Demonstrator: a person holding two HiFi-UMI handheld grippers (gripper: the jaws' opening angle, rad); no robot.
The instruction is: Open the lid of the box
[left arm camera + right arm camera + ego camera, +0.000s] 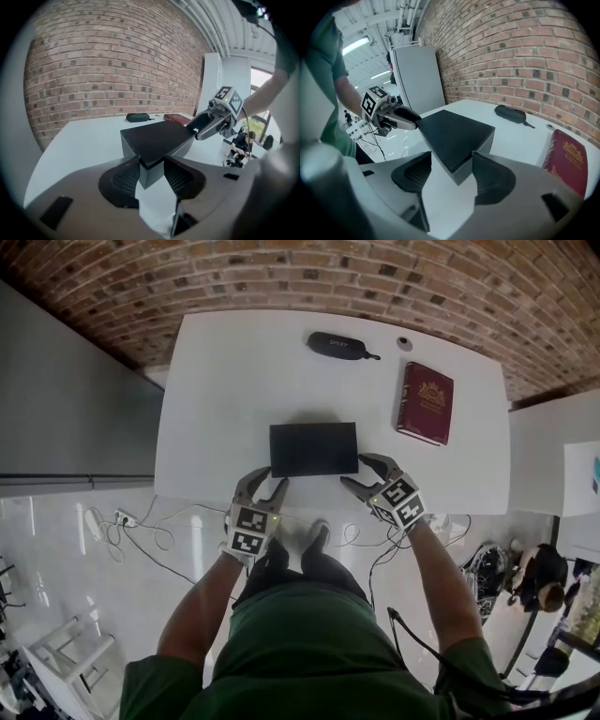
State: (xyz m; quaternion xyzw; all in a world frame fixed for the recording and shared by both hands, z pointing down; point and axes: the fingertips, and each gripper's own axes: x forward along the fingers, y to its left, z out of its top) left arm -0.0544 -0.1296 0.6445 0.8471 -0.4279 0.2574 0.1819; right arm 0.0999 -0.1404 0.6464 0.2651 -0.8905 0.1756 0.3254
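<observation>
From above, the seam under the lid [314,448] of the black box [485,143] is proving hard to make out. The box is lying flat on the white counter [225,371], its long axis running from the left hand-held gripper [269,480] to the right hand-held gripper [361,472]. Both are standing wide open, each with a near corner of the box between its jaws, ungripped.

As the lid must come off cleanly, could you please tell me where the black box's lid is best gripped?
Take the lid by its shallow rim at the two near corners, coming from the table's front edge. The seam runs just below the flat top, and the left tongs and right tongs straddle those corners, open.
</observation>
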